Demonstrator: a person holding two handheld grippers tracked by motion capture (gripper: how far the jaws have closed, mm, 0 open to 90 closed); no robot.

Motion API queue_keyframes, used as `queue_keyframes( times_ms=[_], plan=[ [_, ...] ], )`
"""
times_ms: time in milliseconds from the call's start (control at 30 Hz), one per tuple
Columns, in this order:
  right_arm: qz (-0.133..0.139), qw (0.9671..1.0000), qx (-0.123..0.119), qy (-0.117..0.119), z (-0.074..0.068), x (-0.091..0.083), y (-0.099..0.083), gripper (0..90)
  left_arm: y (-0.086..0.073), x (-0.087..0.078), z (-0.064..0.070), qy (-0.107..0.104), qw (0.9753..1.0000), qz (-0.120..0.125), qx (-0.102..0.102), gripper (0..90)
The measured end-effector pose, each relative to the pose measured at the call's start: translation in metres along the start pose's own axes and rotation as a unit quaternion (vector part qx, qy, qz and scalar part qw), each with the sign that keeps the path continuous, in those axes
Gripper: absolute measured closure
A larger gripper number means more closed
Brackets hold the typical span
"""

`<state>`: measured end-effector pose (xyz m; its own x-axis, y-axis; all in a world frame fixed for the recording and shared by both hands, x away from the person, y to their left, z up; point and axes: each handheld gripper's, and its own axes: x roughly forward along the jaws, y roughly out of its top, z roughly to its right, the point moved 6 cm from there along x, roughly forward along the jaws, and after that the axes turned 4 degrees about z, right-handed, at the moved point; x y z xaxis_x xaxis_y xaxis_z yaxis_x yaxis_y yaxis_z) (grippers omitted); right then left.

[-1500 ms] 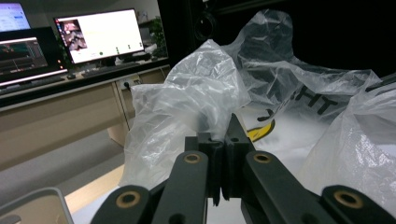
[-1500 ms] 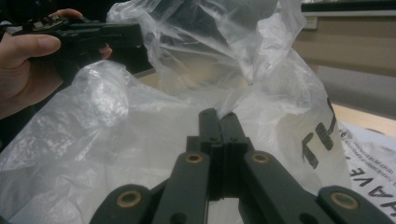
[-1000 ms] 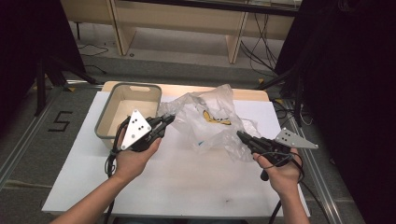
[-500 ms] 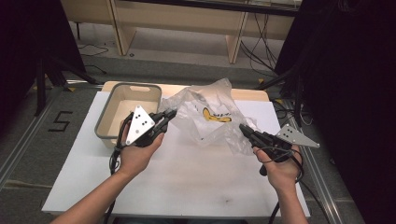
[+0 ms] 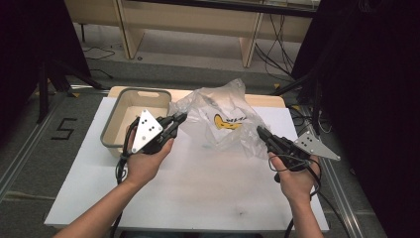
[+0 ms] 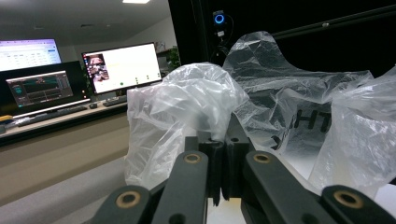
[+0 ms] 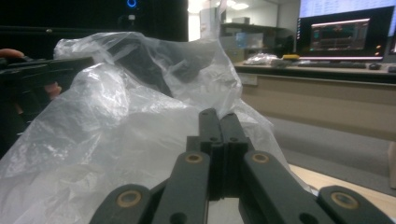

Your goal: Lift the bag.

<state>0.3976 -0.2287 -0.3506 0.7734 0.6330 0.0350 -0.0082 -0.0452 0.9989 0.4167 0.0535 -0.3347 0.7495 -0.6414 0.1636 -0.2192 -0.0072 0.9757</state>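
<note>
I have the clear plastic bag [image 5: 223,124] lying crumpled at the far middle of the white table [image 5: 188,193], its yellow print facing up. My left gripper [image 5: 181,118] sits at the bag's left edge with its jaws pressed together; I cannot tell whether any film is caught between them. My right gripper [image 5: 260,131] meets the bag's right edge, jaws likewise pressed together, film bunched just ahead of them. A grey bin [image 5: 130,119] stands on the table just left of my left gripper, beside the bag. Beyond the table stand wooden bench legs [image 5: 250,44] and loose cables [image 5: 277,59].
</note>
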Motion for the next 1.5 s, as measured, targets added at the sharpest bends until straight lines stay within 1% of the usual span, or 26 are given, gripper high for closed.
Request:
queue_keyframes(
  times_ms=[67, 133, 200, 367, 567, 667, 833, 967, 1067, 1267, 1333, 1500],
  plan=[
    [0.005, 0.9999, -0.005, -0.008, 0.001, 0.0, 0.002, 90.0, 0.002, 0.0, 0.0, 0.002, 1.0, 0.004, 0.003, 88.5],
    [0.012, 0.9998, -0.01, -0.016, 0.001, -0.001, 0.003, 90.0, 0.005, 0.0, 0.0, 0.001, 1.0, 0.008, 0.001, 88.5],
    [0.016, 0.9996, -0.011, -0.021, 0.002, -0.002, 0.005, 90.0, 0.009, 0.0, 0.001, 0.001, 0.9999, 0.013, 0.001, 88.5],
    [0.026, 0.9988, -0.017, -0.037, 0.002, -0.003, 0.009, 90.0, 0.018, -0.001, 0.008, -0.006, 0.9997, 0.024, 0.002, 88.6],
    [0.041, 0.9977, -0.024, -0.048, 0.002, -0.005, 0.017, 90.0, 0.028, -0.002, 0.01, -0.006, 0.9993, 0.036, 0.006, 88.5],
    [0.048, 0.9973, -0.026, -0.05, 0.002, -0.006, 0.022, 90.0, 0.033, -0.003, 0.011, -0.006, 0.999, 0.043, 0.007, 88.6],
    [0.052, 0.9967, -0.027, -0.057, 0.003, -0.008, 0.027, 90.0, 0.041, -0.002, 0.01, -0.004, 0.9987, 0.05, 0.013, 88.6],
    [0.049, 0.996, -0.033, -0.068, 0.006, -0.006, 0.025, 90.0, 0.037, 0.003, 0.006, 0.002, 0.999, 0.044, 0.01, 88.5],
    [0.044, 0.9948, -0.041, -0.082, 0.009, -0.004, 0.023, 90.0, 0.031, 0.009, 0.001, 0.01, 0.9992, 0.037, 0.008, 88.5],
    [0.029, 0.9928, -0.053, -0.103, 0.017, 0.002, 0.015, 90.0, 0.017, 0.021, -0.007, 0.02, 0.9997, 0.015, 0.007, 88.5],
    [0.024, 0.9921, -0.053, -0.111, 0.019, 0.004, 0.011, 90.0, 0.012, 0.024, -0.01, 0.023, 0.9997, 0.007, 0.006, 88.4],
    [0.015, 0.9901, -0.054, -0.129, 0.027, 0.011, 0.004, 90.0, 0.003, 0.032, -0.017, 0.03, 0.9995, -0.004, 0.001, 88.3]
  ],
)
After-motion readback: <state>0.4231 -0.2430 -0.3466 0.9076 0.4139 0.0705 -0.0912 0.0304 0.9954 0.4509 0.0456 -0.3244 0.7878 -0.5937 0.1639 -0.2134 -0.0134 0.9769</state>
